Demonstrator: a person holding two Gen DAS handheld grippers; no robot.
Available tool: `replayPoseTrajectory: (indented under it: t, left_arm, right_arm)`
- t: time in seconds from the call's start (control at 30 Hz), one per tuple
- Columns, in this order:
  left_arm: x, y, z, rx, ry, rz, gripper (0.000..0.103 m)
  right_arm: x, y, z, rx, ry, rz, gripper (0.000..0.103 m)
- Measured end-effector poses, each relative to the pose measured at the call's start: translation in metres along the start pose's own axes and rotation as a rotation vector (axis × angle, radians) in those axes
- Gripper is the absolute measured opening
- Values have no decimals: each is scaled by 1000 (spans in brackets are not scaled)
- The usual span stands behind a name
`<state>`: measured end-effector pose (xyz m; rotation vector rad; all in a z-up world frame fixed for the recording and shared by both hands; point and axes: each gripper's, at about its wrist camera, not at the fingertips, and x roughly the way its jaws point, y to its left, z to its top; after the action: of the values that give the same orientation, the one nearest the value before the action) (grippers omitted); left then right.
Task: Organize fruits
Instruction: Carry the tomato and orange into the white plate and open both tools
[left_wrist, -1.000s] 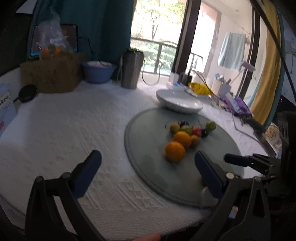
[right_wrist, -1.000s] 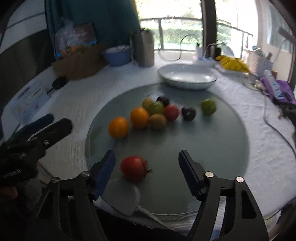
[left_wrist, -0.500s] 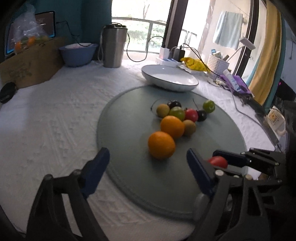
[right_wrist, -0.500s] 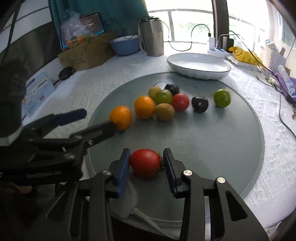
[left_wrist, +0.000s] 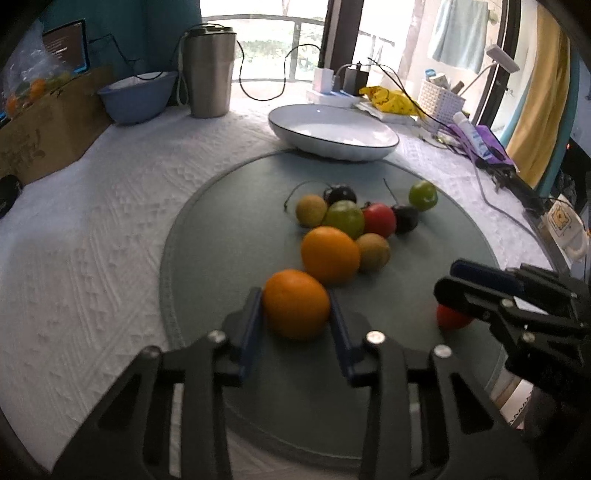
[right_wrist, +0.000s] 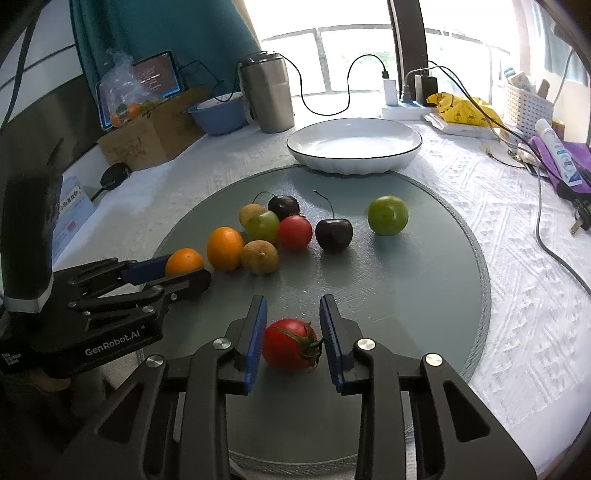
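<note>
Right wrist view: right gripper (right_wrist: 291, 338) pinching tomato (right_wrist: 290, 344) at near edge of round mat (right_wrist: 424, 295) | left gripper (left_wrist: 295, 314) just closed onto nearest orange (left_wrist: 296, 303) | fruit cluster mid-mat, unobstructed | white dish (right_wrist: 354, 147) beyond mat, holds nothing.

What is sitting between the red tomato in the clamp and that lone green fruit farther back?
Nothing: in the right wrist view, only bare grey mat stretches from the tomato to the lone green fruit. The dark cherry sits just left of that line.
</note>
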<state>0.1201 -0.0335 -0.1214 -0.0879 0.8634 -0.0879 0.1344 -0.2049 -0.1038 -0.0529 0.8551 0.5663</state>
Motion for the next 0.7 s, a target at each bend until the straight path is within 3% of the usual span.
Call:
replayPoseTrajectory:
  t: [0.2,0.43,0.53,0.6,0.7]
  left_arm:
    - [-7,-2,7,2,-19,11,36]
    - [-16,-1,17,-4,-54,18,36]
    - [-17,-4,16,-1,-57,12,36]
    - [-16,-5,13,-2,-52,5,36]
    - [-18,-6,9,1,-52,-1,36]
  right_arm:
    - [-5,-6,7,-5,-23,4,18]
    - [-5,-17,11,14,-22,-2,17]
    - [-8,-18,8,25,-23,9,32]
    - [-10,-18,6,27,-21,8,50]
    - [-10,-19,0,24,-11,-34,53]
